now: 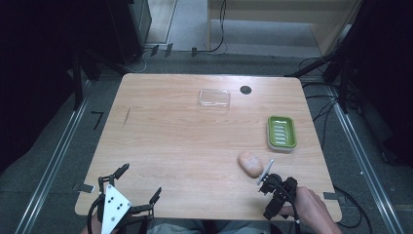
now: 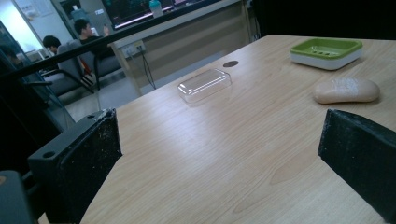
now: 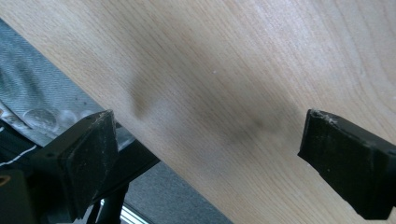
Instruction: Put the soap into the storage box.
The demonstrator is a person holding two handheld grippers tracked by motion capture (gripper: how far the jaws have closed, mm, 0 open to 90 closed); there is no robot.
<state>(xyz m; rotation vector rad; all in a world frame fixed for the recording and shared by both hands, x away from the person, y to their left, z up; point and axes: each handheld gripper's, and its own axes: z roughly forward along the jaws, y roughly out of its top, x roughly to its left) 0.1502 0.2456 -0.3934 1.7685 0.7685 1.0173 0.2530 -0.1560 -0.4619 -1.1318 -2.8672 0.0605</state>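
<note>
Left gripper spread wide, empty, at the near table edge, right gripper likewise gaping beside soap bar, green soap dish beyond.

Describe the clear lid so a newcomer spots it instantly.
Start at the wooden table and look to its far edge, near the middle. The clear lid lies flat there, just left of a small dark round hole. Unlike the green soap dish and pinkish soap, it is see-through.

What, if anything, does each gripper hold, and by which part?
Nothing. Both the left gripper and the right gripper are open, with only table between their jaws.
</note>
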